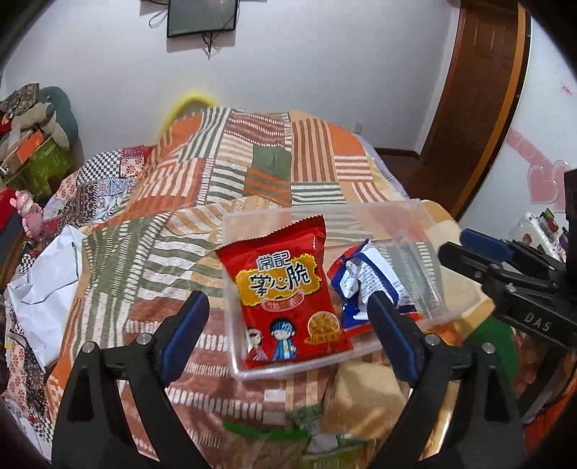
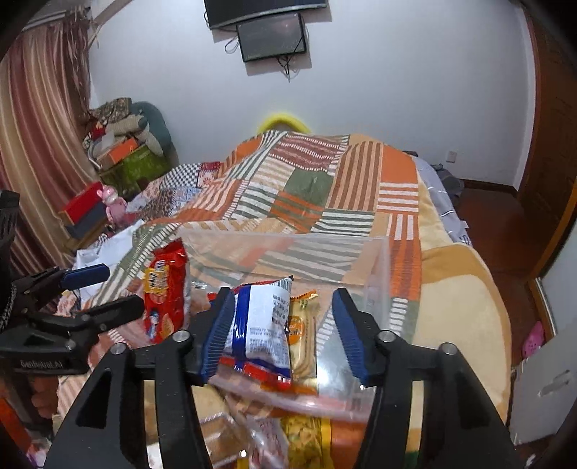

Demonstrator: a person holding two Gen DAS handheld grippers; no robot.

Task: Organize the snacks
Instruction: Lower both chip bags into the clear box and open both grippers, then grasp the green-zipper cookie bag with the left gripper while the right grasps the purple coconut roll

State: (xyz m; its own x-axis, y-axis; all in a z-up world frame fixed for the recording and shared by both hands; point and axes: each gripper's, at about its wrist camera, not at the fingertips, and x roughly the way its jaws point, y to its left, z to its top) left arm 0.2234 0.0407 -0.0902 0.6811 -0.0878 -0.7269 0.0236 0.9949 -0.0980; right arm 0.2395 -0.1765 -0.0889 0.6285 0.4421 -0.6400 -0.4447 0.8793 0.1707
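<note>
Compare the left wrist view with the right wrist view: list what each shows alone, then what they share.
Left wrist only: the red snack packet's cartoon front, standing upright in the clear plastic bin, and pink heart stickers on the wall.
Right wrist only: striped curtains, a yellow biscuit packet behind the blue-and-white packet, which sits between the open right tongs.
Shared: the bin, the red and blue-and-white packets, the patchwork quilt, the wall screen, and the open left tongs.
</note>
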